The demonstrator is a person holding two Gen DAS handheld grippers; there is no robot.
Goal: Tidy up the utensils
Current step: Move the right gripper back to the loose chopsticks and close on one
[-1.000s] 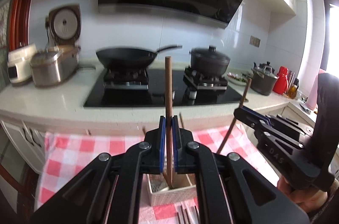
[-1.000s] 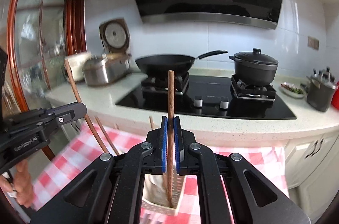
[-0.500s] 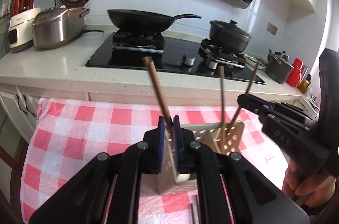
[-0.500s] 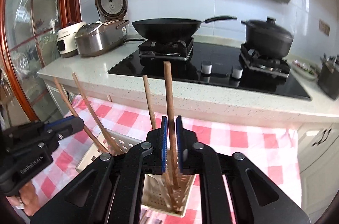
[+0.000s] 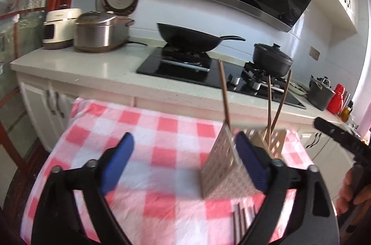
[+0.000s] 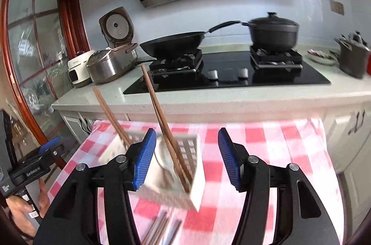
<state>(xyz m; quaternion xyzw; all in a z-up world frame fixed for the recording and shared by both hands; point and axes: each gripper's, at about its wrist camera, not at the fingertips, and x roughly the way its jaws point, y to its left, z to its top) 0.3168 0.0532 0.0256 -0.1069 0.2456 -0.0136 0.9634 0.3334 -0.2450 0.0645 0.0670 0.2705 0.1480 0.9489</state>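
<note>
The white slotted utensil holder (image 5: pixel 222 166) stands on the red-checked tablecloth (image 5: pixel 150 136) just ahead of the left gripper (image 5: pixel 183 159), at that gripper's right finger. From the right gripper (image 6: pixel 186 157) the same holder (image 6: pixel 176 175) sits low between the jaws and toward the left finger. Neither gripper grips anything: the left gripper's jaws are opening and stand wide with only cloth between them; the right gripper's jaws are opening, with the holder's top and chopsticks in the gap but untouched by the pads.

Brown wooden chopsticks (image 6: pixel 162 124) stand tilted in the holder, one further stick (image 6: pixel 111 116) leaning off toward the left gripper's side. The left view shows three sticks (image 5: pixel 271 106) rising from it. More chopsticks (image 6: pixel 160 228) lie flat on the cloth just in front of the holder, nearer the right gripper's body.

A second ago each gripper was clamped on one upright chopstick above the holder; both sticks now stand released inside it. Both grippers sit lower, and the holder looks larger in both views.

Beyond are the black wok (image 5: pixel 192 38) and the lidded black pot (image 5: pixel 271 59) on the hob.
</note>
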